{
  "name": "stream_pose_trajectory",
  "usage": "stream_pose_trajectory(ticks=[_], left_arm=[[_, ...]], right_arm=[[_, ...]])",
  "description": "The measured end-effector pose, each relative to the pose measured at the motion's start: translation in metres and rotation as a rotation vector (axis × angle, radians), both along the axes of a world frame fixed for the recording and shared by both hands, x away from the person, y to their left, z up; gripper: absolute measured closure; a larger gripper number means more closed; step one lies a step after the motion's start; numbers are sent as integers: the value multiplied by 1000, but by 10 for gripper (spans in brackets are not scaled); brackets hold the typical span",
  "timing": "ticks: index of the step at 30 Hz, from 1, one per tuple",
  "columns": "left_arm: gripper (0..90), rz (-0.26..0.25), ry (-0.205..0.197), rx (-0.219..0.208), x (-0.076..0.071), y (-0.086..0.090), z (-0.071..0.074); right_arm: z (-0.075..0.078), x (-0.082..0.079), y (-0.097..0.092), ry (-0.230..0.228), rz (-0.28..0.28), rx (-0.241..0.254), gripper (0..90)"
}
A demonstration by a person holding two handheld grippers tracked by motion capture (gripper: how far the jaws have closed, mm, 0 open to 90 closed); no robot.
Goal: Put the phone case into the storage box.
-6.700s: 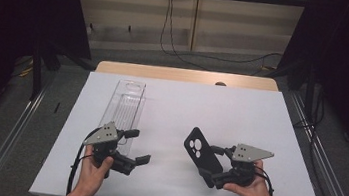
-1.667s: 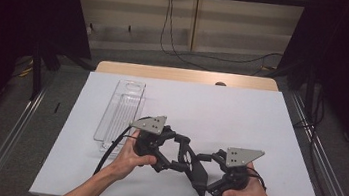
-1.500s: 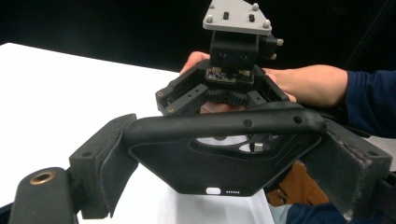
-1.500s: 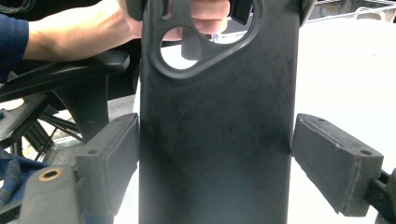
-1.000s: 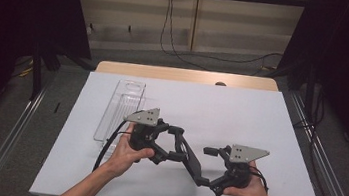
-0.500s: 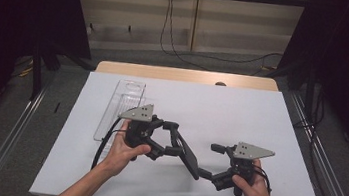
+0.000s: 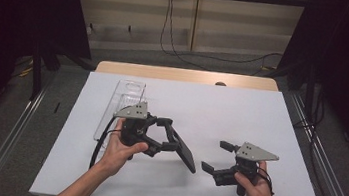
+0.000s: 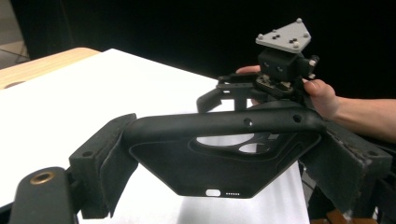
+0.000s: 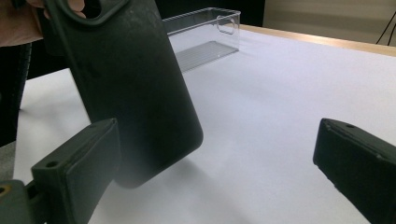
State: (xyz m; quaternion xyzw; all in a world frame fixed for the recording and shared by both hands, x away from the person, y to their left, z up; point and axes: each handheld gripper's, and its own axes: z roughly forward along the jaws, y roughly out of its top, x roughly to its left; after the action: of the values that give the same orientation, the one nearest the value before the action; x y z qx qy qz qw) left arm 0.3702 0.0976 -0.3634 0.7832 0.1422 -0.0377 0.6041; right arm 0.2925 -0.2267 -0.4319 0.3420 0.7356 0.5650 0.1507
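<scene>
Case (image 7: 182, 152) hangs above the white bench (image 7: 241, 111), pinched tight at one end by the left hand-held gripper (image 7: 164, 136). Right hand-held gripper (image 7: 216, 157) sits just beside it, jaws wide apart, holding nothing. Looks like the carrying step. Next, swing the case over to the clear bin (image 7: 120, 109) and lower it in.

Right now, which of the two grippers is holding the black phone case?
The left gripper: its jaws clamp the black phone case, while the right gripper stands open and apart from it.
</scene>
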Motion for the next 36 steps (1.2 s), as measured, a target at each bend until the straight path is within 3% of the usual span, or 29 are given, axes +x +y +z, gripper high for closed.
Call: stream_pose_trajectory(ticks=[9,21,27,36], left_arm=[[143,57,-5,2,1,9,6],[143,120,-13,17,3,19,12],[143,148,-12,15,4,24,15],[143,207,-21,44,6,31,19]], right_arm=[[4,-4,-5,-8,-61,25,6],[6,-22,-20,-42,-193,-3,4],[6,-32,-32,-32,-257,-21,7],[2,-42,-47,-87,-330,-18,0]])
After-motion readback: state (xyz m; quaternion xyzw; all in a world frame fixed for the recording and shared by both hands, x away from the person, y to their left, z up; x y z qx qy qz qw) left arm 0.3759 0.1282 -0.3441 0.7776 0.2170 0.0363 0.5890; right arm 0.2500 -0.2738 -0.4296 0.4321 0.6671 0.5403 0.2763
